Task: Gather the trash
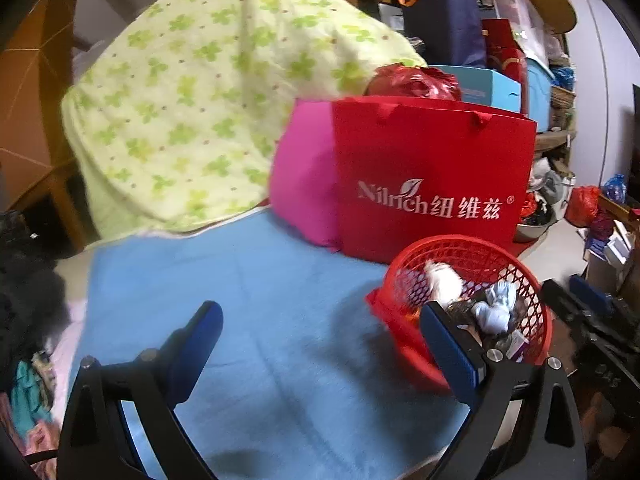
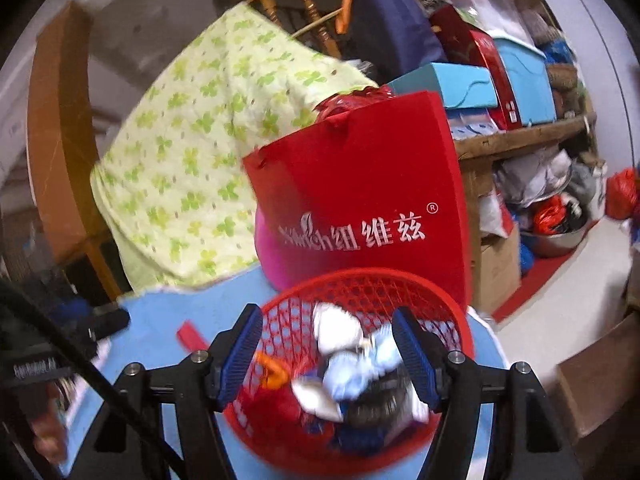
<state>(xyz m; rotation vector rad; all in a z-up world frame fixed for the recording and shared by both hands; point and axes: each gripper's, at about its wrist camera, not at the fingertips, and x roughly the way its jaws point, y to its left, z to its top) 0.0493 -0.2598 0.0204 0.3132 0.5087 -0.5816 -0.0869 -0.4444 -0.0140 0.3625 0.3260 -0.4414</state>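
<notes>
Trash (image 2: 352, 364) sits in red mesh basket (image 2: 400, 280) at edge of blue cloth (image 1: 248, 304) on tabletop, just in front of red paper bag (image 1: 432, 176). Contents: crumpled white and pale-blue paper or tissue, small wrappers; likely light, soft, crushable, easy to pinch anywhere. Basket likely thin plastic, flexes, tips easily; grab by rim. Left gripper (image 1: 320, 340) wide, empty, over cloth beside basket. Right gripper (image 2: 328, 356) about half open above basket, pads touching nothing. Views motion-blurred.
</notes>
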